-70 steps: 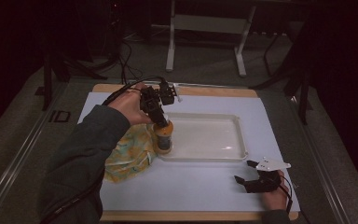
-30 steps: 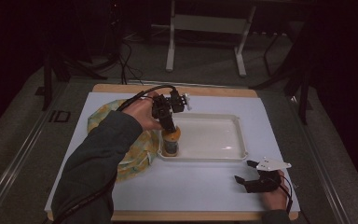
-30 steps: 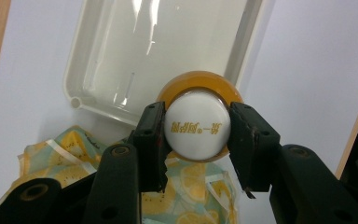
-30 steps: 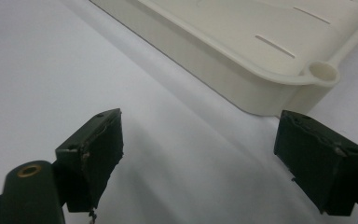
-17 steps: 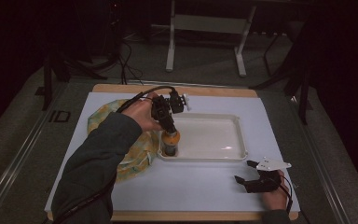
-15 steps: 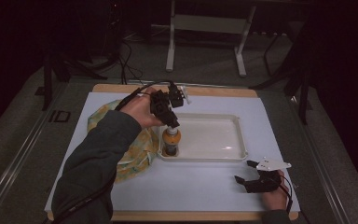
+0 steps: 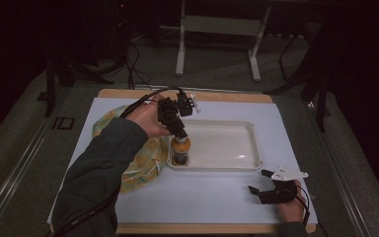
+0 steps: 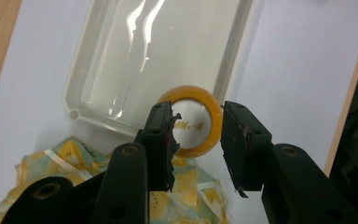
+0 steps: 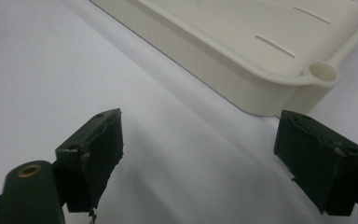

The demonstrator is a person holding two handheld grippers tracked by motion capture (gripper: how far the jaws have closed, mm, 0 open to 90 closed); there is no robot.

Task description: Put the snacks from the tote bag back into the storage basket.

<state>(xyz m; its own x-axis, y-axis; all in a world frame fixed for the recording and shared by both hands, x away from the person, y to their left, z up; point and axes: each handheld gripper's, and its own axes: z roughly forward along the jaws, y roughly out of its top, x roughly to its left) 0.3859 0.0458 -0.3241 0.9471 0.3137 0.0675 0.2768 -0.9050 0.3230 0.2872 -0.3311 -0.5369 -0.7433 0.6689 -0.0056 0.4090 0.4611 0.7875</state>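
Observation:
A small bottle with an orange-yellow cap (image 7: 180, 149) stands upright in the near-left corner of the white tray (image 7: 254, 143). My left gripper (image 7: 177, 132) hovers just above it, pointing down. In the left gripper view the jaws stand apart, and the bottle's cap (image 8: 193, 122) shows below and between them, untouched, at the tray's rim (image 8: 81, 79). My right gripper (image 7: 259, 181) rests open on the white sheet at the near right, with nothing between its jaws. In the right gripper view, my right gripper (image 9: 200, 133) faces the tray's corner (image 9: 261, 74).
A yellow patterned cloth (image 7: 138, 158) lies crumpled left of the tray, partly under the left forearm; the cloth (image 8: 51, 158) also shows below the left jaw. The white sheet (image 7: 217, 197) covers a wooden board. Black stands and a metal frame rise beyond the table.
My left gripper carried the bottle from over the cloth's edge into the tray's near-left corner, opened, and rose a little above it. The right gripper stayed still.

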